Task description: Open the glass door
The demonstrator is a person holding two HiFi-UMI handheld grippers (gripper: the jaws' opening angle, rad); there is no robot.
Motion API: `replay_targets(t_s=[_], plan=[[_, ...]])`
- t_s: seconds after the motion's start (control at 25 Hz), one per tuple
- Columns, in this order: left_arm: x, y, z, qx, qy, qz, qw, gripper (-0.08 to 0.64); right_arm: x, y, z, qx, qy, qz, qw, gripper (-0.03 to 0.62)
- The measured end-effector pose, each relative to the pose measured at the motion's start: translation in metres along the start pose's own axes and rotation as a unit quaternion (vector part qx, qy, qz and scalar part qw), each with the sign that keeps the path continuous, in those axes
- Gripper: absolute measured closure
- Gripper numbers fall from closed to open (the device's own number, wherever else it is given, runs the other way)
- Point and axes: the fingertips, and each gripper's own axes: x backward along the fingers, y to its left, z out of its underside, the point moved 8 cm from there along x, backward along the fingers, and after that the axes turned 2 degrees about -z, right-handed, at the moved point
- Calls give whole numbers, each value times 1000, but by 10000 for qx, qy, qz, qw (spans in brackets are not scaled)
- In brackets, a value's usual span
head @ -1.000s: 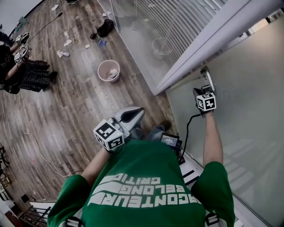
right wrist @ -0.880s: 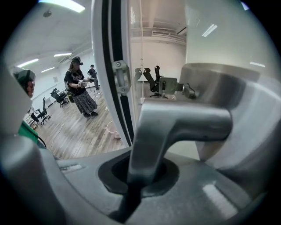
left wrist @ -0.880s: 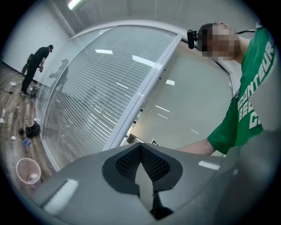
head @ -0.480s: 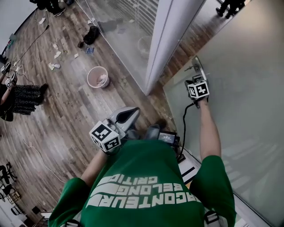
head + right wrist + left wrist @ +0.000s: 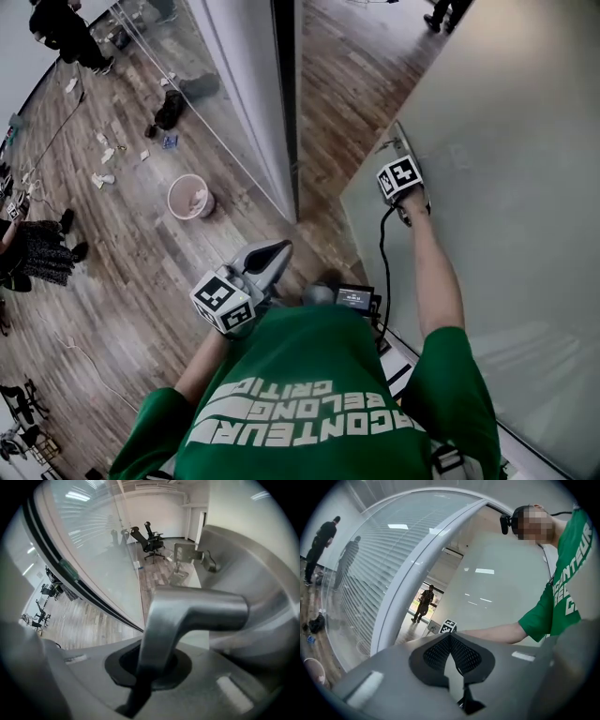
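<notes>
Right, near me at 7 o'clock my left claw (image 5: 278, 248) is pinched narrow and empty. Further out at 1 o'clock my right claw (image 5: 151, 660) grips the door handle (image 5: 197, 609). The glass door (image 5: 506, 187) stands ajar from its frame (image 5: 267, 112).

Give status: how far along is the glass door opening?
Done: glass door stands ajar from its frame, wood floor showing through the gap. In hand: right gripper is shut on the lever handle. Left gripper is shut, empty, off the door. To do, likely: swing it wider, then let go.
</notes>
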Motion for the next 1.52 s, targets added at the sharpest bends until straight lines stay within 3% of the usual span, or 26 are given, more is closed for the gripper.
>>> replay_targets(t_s=[0.24, 0.84, 1.12, 1.52], plan=[[-37, -7, 5, -53, 81, 103, 9999, 543, 3, -42, -1, -374, 476, -138, 9981, 598], [-104, -28, 13, -156, -25, 33, 9999, 543, 8, -150, 21, -1025, 326, 74, 9942, 598], [-130, -33, 18, -89, 116, 128, 9998, 543, 17, -201, 36, -1386, 278, 158, 9898, 598], [-192, -24, 6, -322, 498, 675, 9960, 543, 28, -269, 60, -1927, 194, 295, 9806, 600]])
